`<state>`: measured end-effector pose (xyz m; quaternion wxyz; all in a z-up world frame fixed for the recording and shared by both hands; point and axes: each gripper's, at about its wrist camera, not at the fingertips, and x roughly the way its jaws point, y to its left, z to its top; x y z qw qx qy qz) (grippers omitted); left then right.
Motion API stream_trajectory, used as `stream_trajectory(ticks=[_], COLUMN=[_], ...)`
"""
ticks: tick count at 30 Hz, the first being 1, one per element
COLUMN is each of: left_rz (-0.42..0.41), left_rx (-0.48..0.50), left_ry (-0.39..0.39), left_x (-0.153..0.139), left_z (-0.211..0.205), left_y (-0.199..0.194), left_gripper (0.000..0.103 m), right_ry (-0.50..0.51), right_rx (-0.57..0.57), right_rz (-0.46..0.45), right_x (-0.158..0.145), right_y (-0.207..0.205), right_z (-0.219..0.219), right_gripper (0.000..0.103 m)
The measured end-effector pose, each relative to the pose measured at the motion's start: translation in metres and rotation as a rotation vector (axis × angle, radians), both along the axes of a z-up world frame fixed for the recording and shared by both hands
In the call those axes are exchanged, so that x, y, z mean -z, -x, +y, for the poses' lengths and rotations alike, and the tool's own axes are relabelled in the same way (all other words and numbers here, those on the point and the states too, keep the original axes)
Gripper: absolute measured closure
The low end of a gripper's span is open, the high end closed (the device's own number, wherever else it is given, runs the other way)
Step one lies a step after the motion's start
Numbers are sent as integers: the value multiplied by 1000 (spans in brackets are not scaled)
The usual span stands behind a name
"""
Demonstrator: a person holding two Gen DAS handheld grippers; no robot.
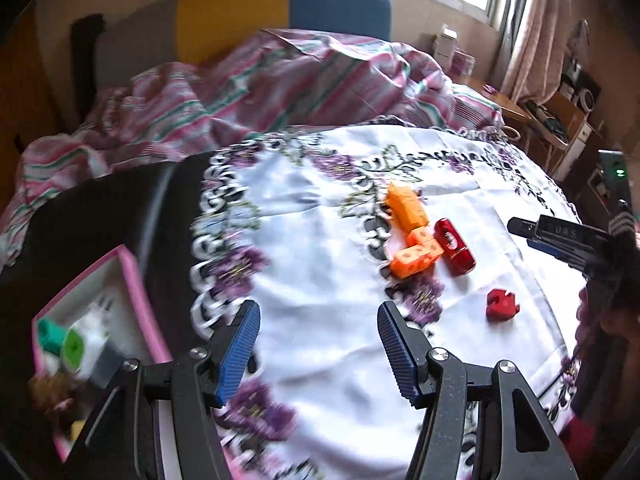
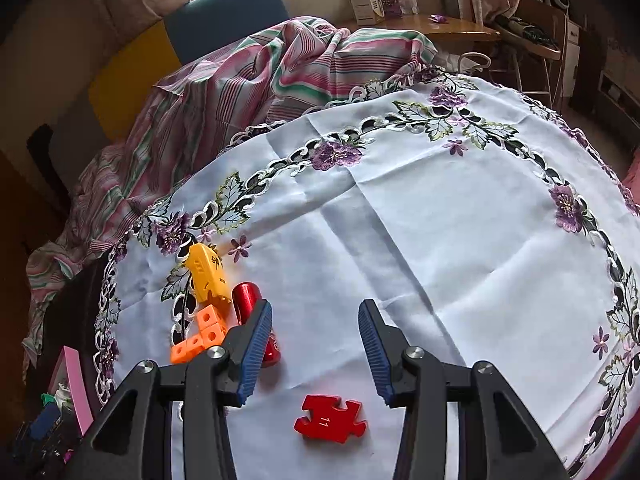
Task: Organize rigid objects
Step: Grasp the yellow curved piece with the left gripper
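On the white flowered tablecloth (image 1: 320, 280) lie a yellow-orange toy block (image 1: 406, 205), an orange L-shaped piece of cubes (image 1: 416, 256), a red cylinder (image 1: 454, 246) and a red jigsaw piece (image 1: 502, 305). My left gripper (image 1: 318, 344) is open and empty, above the cloth to the left of these. My right gripper (image 2: 316, 352) is open and empty, just above the red jigsaw piece (image 2: 331, 419); the red cylinder (image 2: 252, 316), the orange cubes (image 2: 200, 336) and the yellow block (image 2: 206, 274) lie to its left. The right gripper also shows in the left wrist view (image 1: 528, 232).
A pink-rimmed box (image 1: 96, 332) with several small items stands at the left off the cloth; it also shows in the right wrist view (image 2: 74, 380). A striped blanket (image 1: 260, 88) is heaped behind the cloth. A wooden desk (image 2: 440, 26) with boxes stands at the back right.
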<state>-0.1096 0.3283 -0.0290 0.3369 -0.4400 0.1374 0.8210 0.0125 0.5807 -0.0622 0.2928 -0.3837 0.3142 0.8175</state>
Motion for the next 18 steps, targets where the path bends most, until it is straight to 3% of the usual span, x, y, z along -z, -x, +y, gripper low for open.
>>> stream_trajectory(ticks=[8,18], left_rz=[-38,-96], left_rx=[84,124], left_ry=[18,56], left_x=[24,53], left_z=[92,165], left_y=[31,63], left_gripper=[41,41], right_ry=[57,83], right_rx=[29,-1], right_rz=[20,40], right_x=[3,3], right_y=[-4,0], right_z=[11,7], right_gripper=[57,57])
